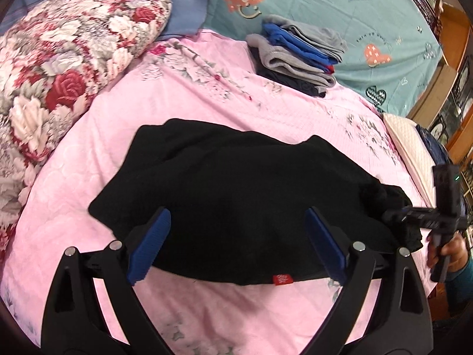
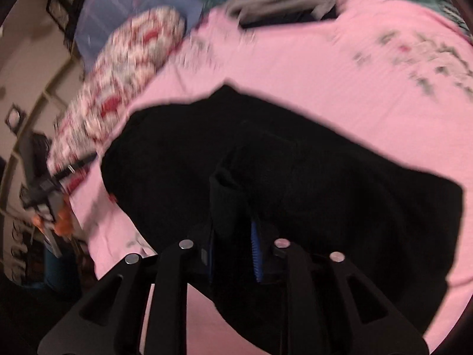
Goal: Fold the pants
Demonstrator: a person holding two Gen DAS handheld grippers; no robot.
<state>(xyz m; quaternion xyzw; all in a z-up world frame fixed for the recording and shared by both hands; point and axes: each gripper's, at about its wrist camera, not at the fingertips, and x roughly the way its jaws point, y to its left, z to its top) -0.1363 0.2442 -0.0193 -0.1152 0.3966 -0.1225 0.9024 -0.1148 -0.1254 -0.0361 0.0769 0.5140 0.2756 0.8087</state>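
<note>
Two grippers on black pants, mid-bed | left gripper fingers spread, empty | right gripper pinching pants edge | carry fold over evenly, align edges before release

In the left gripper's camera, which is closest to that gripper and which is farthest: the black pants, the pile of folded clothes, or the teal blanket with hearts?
From the left gripper, nearest first:
1. Black pants: right between its open fingers, on the pink sheet.
2. Pile of folded clothes: farther back, to the right.
3. Teal blanket with hearts: behind the pile, at the far right of the bed.
</note>
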